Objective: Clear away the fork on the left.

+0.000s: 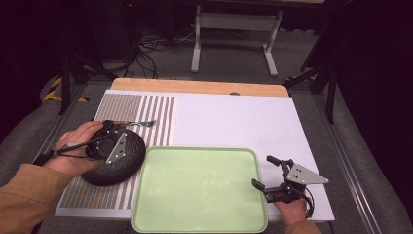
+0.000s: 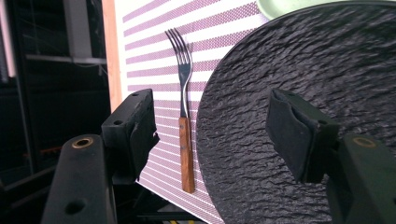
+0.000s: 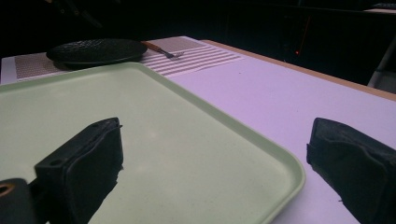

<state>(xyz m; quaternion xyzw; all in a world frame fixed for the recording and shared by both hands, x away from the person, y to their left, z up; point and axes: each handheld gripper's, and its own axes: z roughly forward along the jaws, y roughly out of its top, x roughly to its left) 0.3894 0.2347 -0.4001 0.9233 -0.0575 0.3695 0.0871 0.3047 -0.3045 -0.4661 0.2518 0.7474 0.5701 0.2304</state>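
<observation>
High view: my left tongs [image 1: 104,127] hang over the far edge of the black textured plate [image 1: 117,168], which lies on the striped placemat [image 1: 146,117] at the left of the counter [image 1: 234,117], just beside the left rim of the pale green tray [image 1: 199,190]. Left gripper view: the two jaws stand apart with nothing pressed between them; one sits over the plate's [image 2: 299,70] surface, the other over the mat beyond the plate's edge. Between the jaws, farther off, a fork [image 2: 185,116] with a wooden handle lies flat on the stripes, close along the plate's rim, tines pointing away from the camera; I cannot tell whether handle and rim touch. High view: my right tongs [image 1: 260,170] rest at the tray's right edge, jaws wide apart. Right gripper view: one jaw sits over the bare tray [image 3: 187,140] floor and the other over the white counter [image 3: 280,93] surface outside the rim, neither pad pressing on anything.
</observation>
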